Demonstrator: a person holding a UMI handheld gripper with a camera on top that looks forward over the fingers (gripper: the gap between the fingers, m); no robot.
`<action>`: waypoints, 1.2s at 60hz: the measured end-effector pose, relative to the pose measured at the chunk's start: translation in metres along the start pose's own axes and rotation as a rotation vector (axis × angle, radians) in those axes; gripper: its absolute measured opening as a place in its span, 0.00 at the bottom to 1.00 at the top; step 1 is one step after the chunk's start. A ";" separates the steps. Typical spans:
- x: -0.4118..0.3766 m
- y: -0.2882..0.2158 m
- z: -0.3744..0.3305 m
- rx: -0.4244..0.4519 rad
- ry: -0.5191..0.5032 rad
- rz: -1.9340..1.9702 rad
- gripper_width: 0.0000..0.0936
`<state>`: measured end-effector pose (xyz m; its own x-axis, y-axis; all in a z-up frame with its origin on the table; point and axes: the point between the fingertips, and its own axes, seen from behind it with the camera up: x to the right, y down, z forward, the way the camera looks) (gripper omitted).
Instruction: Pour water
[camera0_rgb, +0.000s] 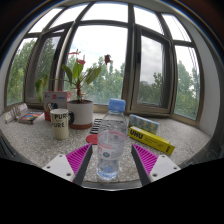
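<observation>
A: What sits closest to the lens, at the bottom centre of the frame?

B: The gripper (108, 163). Its two fingers run forward from the lower edge, each with a magenta pad (80, 157) on the inner face, and a clear plastic water bottle (111, 140) stands between them.

A: Do the fingers have hold of it?

B: They are closed in to the bottle's width, with the pads lying right along its sides. It looks clamped, though I cannot tell whether its base also rests on the counter.

A: Which way does the bottle point?

B: Its long axis is vertical. The blue cap (117, 104) is at the top, towards the middle of the frame, and the bottle stands upright with at most a faint lean to the right.

A: And beyond it?

B: A speckled stone counter (35, 140) runs across the middle. Left of centre stands a white mug with dark lettering (61, 123), and just behind it a potted plant with long leaves and a red flower (79, 88). To the bottle's right lies a yellow flat box (152, 141). At the far left a small book or packet (27, 117) lies on the ledge. A bay of windows (100, 45) fills the upper frame, with green trees outside.
</observation>
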<state>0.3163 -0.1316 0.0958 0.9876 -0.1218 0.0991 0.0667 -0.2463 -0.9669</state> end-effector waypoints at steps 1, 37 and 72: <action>0.000 0.000 0.007 0.003 -0.002 0.001 0.85; 0.010 -0.016 0.052 0.047 0.091 -0.025 0.31; -0.048 -0.290 0.138 0.382 0.598 -1.636 0.31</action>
<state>0.2695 0.0785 0.3387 -0.2879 -0.3257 0.9006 0.9434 -0.2582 0.2082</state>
